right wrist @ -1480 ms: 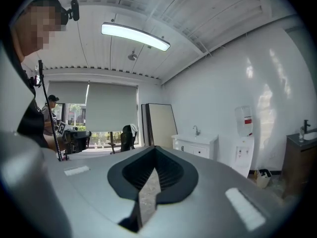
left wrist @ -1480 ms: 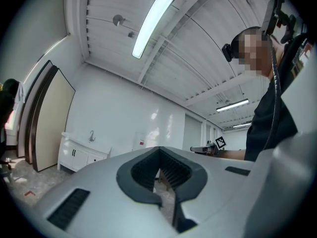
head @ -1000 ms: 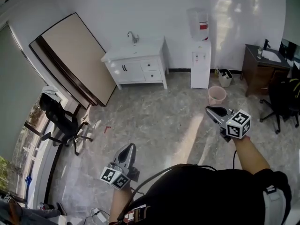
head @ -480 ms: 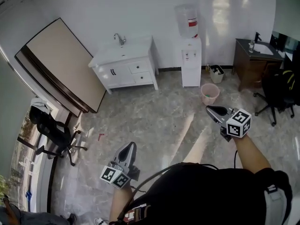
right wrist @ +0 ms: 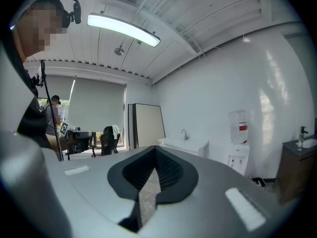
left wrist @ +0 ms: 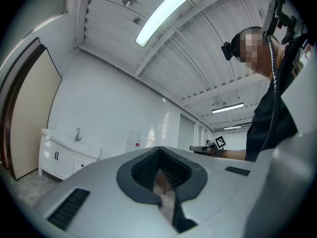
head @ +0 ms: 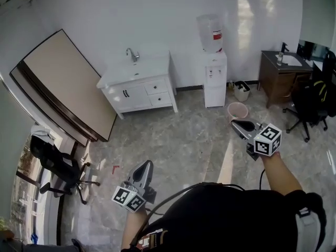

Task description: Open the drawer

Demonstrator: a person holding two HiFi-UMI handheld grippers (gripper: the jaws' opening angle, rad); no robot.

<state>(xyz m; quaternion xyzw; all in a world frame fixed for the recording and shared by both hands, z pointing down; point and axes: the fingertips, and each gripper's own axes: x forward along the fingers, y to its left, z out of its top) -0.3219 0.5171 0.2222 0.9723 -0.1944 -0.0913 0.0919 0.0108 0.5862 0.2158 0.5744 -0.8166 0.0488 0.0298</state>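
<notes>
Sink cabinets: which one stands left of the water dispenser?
The white cabinet, beside the leaning board; the dark brown cabinet stands right of the water dispenser.

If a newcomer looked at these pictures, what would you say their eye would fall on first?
The two grippers in the foreground stand out first: the left gripper and right gripper both point into the room, jaws together, holding nothing. Beyond them, against the far wall, stand a white sink cabinet with drawers and a water dispenser to its right. A large board leans at the left.
</notes>
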